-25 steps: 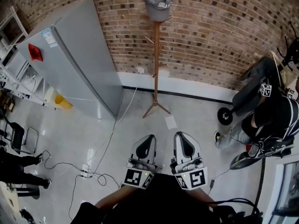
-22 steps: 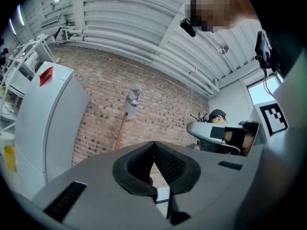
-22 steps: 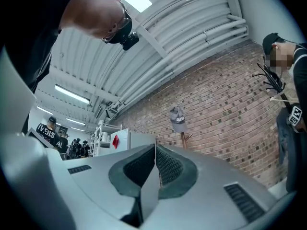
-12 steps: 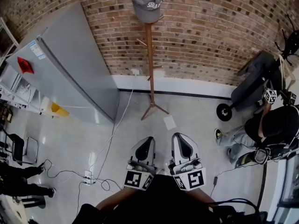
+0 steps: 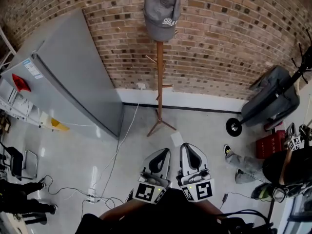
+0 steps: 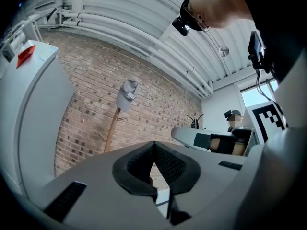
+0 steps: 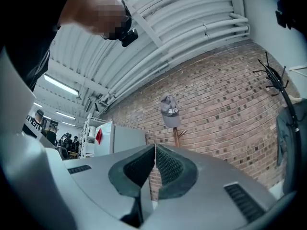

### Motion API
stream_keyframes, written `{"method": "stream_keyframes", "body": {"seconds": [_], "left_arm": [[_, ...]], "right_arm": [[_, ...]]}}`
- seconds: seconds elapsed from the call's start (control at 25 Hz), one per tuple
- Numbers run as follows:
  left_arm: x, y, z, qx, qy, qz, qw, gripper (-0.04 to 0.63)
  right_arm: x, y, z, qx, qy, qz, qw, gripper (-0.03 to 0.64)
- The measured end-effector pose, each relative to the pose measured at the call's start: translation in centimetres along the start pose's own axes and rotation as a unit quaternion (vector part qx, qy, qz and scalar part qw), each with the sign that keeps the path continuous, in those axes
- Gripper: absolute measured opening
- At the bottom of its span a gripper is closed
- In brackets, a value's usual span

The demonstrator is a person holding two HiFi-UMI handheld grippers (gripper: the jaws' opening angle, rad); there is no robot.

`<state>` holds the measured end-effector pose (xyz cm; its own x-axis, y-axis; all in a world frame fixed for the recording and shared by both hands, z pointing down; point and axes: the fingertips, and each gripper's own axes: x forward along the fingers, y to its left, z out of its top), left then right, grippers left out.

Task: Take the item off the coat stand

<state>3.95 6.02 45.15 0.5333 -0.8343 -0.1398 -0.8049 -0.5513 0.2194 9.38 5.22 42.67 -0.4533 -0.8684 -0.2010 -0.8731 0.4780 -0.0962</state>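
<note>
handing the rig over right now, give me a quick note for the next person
Left gripper: shut, empty.
Right gripper: shut, empty, beside it.
Cap hangs atop the coat stand at the brick wall, well ahead of both grippers.
Done: nothing, cap untouched.
Left: walk up, open a gripper, grip the cap, lift it off.

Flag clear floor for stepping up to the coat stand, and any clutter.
Bare floor lies between the coat stand and the scooter wheel, and straight ahead apart from one paper sheet. Crowded left: cable and power strip by the fridge. Right: a person's legs.
</note>
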Motion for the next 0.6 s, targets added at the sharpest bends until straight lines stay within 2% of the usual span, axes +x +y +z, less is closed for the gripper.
{"method": "stream_keyframes", "body": {"seconds": [0.32, 0.6], "left_arm": [[4.2, 6.5, 1.7, 0.007, -0.001, 0.002, 1.0000, 0.017], [7.2, 11.3, 2.3, -0.001, -0.004, -0.003, 1.0000, 0.017]], "right_arm": [[7.0, -1.8, 0.1, -0.011, -0.006, -0.025, 1.000, 0.018], [12.7, -2.2, -0.5, -0.020, -0.004, -0.026, 0.999, 0.018]]}}
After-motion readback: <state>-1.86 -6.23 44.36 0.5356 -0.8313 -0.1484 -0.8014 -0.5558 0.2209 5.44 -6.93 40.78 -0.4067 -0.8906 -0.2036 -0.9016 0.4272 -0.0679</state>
